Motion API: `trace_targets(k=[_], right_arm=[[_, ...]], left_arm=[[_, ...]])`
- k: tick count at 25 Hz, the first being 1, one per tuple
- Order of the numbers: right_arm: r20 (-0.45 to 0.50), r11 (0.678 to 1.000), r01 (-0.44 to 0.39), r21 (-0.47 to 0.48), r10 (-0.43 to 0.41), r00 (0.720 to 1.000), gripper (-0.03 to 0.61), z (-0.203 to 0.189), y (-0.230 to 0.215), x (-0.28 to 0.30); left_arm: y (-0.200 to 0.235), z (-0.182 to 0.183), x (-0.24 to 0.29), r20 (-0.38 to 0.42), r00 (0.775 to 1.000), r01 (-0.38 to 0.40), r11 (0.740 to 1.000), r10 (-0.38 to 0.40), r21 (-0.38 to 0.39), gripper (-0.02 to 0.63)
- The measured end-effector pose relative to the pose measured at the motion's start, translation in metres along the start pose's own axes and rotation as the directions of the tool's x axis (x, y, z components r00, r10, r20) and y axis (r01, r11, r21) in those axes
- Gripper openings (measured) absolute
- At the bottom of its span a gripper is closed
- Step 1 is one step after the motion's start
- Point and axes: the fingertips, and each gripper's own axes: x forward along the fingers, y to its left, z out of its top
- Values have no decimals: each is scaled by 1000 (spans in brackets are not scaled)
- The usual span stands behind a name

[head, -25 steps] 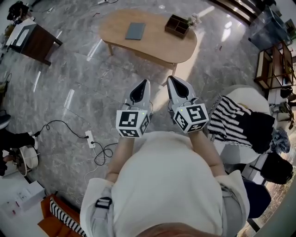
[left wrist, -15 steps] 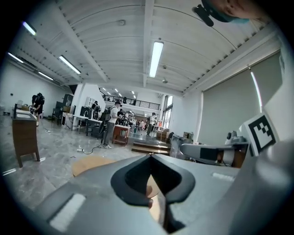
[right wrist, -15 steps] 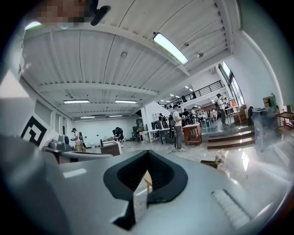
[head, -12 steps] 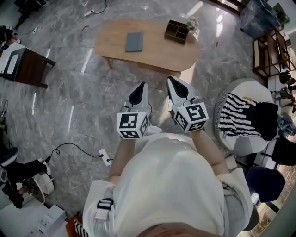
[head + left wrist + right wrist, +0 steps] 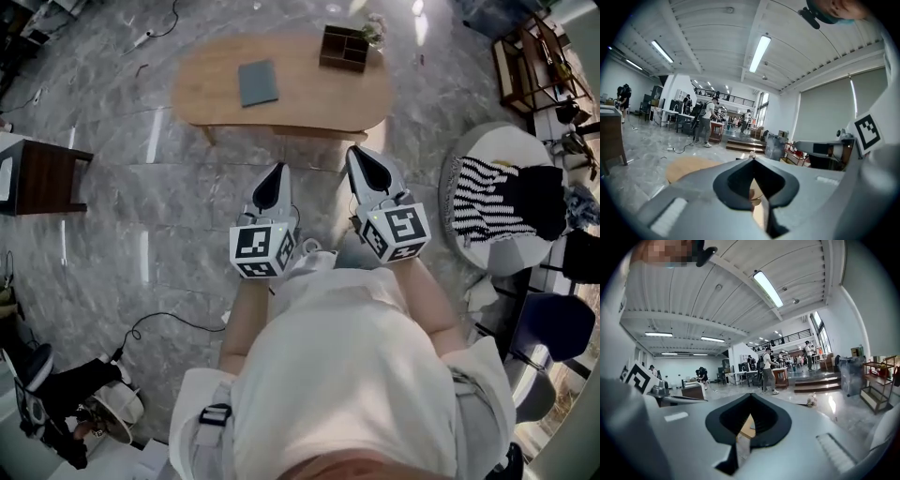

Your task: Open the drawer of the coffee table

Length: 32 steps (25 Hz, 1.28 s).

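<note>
A light wooden oval coffee table (image 5: 300, 103) stands ahead of me on the marble floor, with a grey pad (image 5: 257, 82) and a dark compartment box (image 5: 343, 49) on top. No drawer front shows from above. My left gripper (image 5: 277, 167) and right gripper (image 5: 356, 151) are both shut and empty, held side by side, tips just short of the table's near edge. In the left gripper view the tabletop (image 5: 689, 168) lies beyond the closed left gripper (image 5: 751, 157). A sliver of table (image 5: 748, 426) shows through the shut right gripper (image 5: 751, 394).
A dark side table (image 5: 39, 178) stands at the left. A round white seat with a striped cloth (image 5: 497, 206) sits at the right, with a shelf rack (image 5: 530, 52) behind it. A power strip and cable (image 5: 141, 323) lie on the floor at lower left. People stand far off (image 5: 708, 119).
The table has drawn closer and shifted toward the centre of the head view as I walk up to it. Both grippers stay shut and side by side.
</note>
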Motion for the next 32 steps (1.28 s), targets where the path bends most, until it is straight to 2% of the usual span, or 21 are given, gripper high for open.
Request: trace_targets(k=[4,9,14,21,30,32], right_arm=[[-24,998,58,-19,-58,998,-2,-14,-19,1],[-91,993,119,-26,-121,988,-2,-45,-47,20],[-127,990,137,-18,-138,982,-2,-75,-80,54],[-161,985,174,-15,-174,971,-2,-111,-124,108],[-233,971,240,17,-230,945,0,-184,-175,141],[-251,966,256,22,-243,937,0,-205,-186,144]], left_arm=[[18,-16,13,-27,1000,6,1000,-7,-29,-3],[53,-39,39,-61,998,-24,998,21,-53,-3],[87,-64,74,-99,994,-63,995,55,-74,-3],[126,-100,129,-154,987,-63,996,52,-68,-3],[172,-175,185,-252,967,-67,995,47,-70,-3],[179,-196,196,-274,961,-57,996,37,-63,25]])
